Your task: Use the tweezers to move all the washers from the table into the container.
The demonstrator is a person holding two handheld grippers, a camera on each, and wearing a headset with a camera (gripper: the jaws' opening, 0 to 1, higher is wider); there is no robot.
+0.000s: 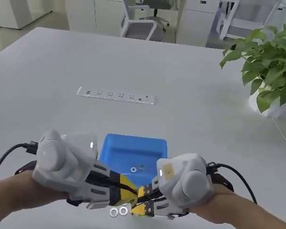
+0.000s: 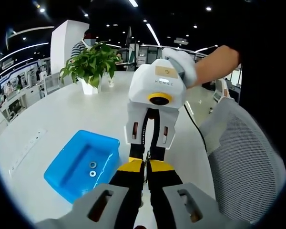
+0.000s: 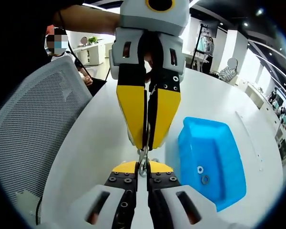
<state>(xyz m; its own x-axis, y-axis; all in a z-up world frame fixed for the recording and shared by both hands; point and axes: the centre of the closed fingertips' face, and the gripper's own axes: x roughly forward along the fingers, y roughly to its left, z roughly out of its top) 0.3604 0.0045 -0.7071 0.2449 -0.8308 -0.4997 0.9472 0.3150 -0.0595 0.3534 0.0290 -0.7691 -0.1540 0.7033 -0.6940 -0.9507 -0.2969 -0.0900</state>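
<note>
The blue container sits just beyond my two grippers, with two washers inside it. Two more washers lie on the table under the grippers. My left gripper and right gripper point at each other, tip to tip. Both are shut on a thin metal strip, the tweezers, which run between them. In the left gripper view my left gripper meets the right gripper, with the container to the left. In the right gripper view my right gripper faces the left gripper's yellow fingers.
A white power strip lies farther back on the table. A potted plant stands at the right edge. A mesh office chair sits at the table's near side. People are in the room behind.
</note>
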